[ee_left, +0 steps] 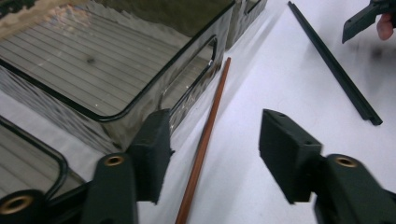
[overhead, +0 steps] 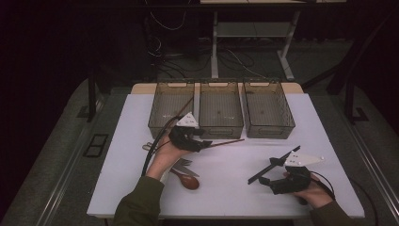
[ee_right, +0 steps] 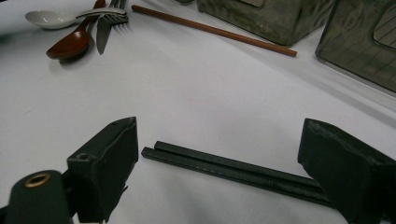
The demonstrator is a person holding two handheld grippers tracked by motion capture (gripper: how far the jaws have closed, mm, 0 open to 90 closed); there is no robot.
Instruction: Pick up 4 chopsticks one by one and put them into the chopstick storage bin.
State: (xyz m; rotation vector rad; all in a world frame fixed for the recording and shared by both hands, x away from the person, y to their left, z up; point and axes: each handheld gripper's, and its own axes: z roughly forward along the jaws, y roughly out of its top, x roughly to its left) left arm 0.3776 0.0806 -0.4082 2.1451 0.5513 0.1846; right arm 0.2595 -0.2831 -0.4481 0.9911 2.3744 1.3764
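The left gripper is held just in front of the middle bin, jaws spread apart, nothing clamped. In the left gripper view, a brown chopstick is seen lying on the white table between the open jaws, close along the bin wall, untouched by either jaw.

The right gripper is held low over the table at the near right, jaws wide apart too. A pair of black chopsticks is seen lying flat between its jaws in the right gripper view, side by side and touching each other; no jaw contact can be made out. In the high view the black pair runs diagonally from the right gripper toward the bins.

Three clear bins are lined up at the far edge. A brown wooden spoon, a white spoon, a knife and a fork are piled near the left forearm.
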